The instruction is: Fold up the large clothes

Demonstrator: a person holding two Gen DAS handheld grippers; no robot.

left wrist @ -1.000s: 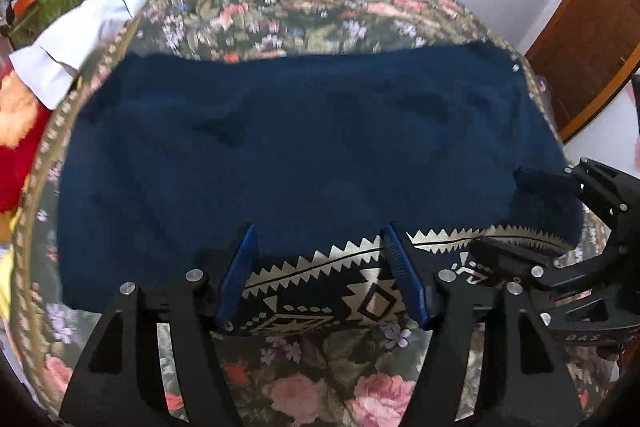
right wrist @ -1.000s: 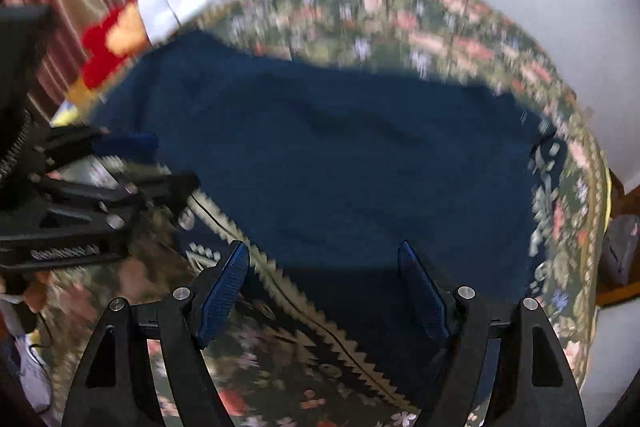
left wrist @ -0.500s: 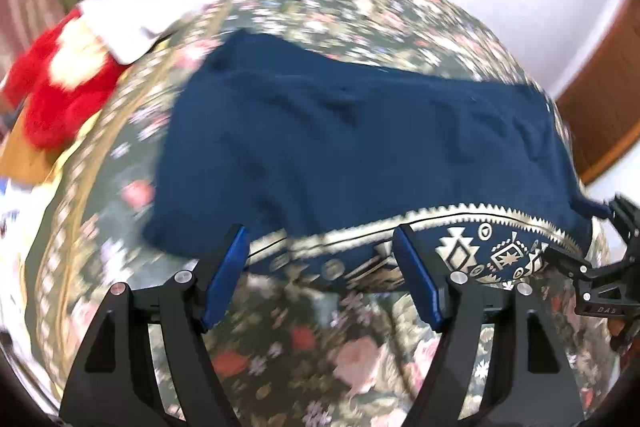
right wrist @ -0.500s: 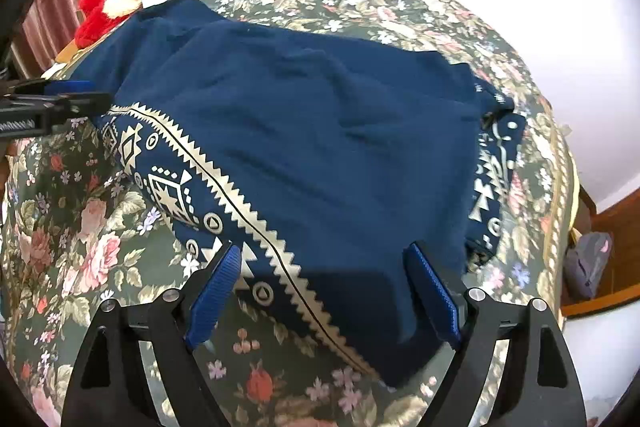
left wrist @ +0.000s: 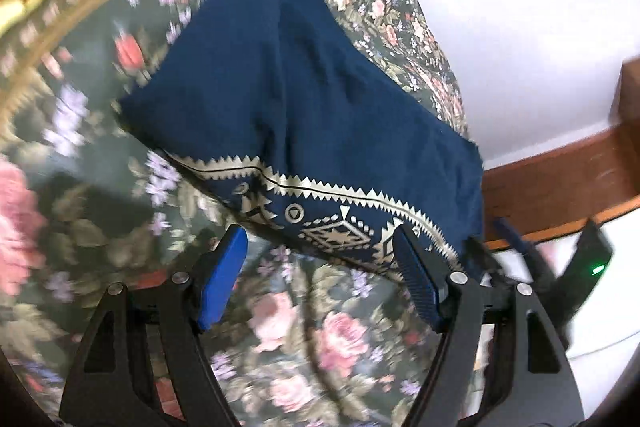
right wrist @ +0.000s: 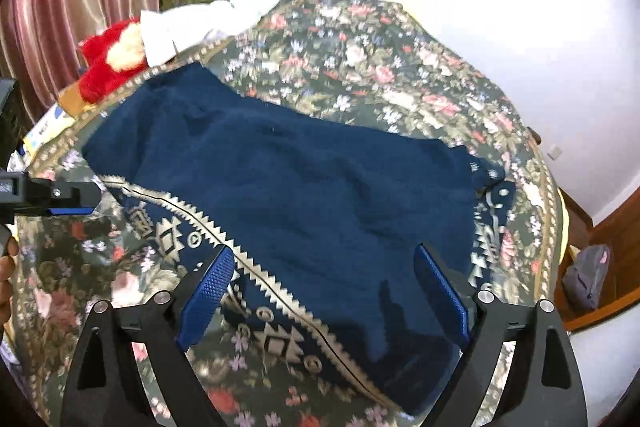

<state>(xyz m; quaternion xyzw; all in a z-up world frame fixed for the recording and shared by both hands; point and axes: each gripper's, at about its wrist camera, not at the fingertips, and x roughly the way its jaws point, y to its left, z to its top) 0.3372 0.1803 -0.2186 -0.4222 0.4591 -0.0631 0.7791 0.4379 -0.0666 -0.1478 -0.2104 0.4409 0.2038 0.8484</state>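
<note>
A navy sweater [right wrist: 288,187] with a cream patterned hem is lying spread on the floral bedspread [right wrist: 380,67], just ahead of both grippers. The left gripper [left wrist: 320,267] and the right gripper [right wrist: 324,287] are hovering wide and holding nothing. Pinching only the top layer is risking a lopsided fold, and snagging the bedspread is risking dragging it along.

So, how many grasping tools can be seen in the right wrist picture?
2. The right tool is in the foreground, open above the navy patterned garment. The left tool enters at the left edge, beside the garment's corner; its far side is hidden.
</note>
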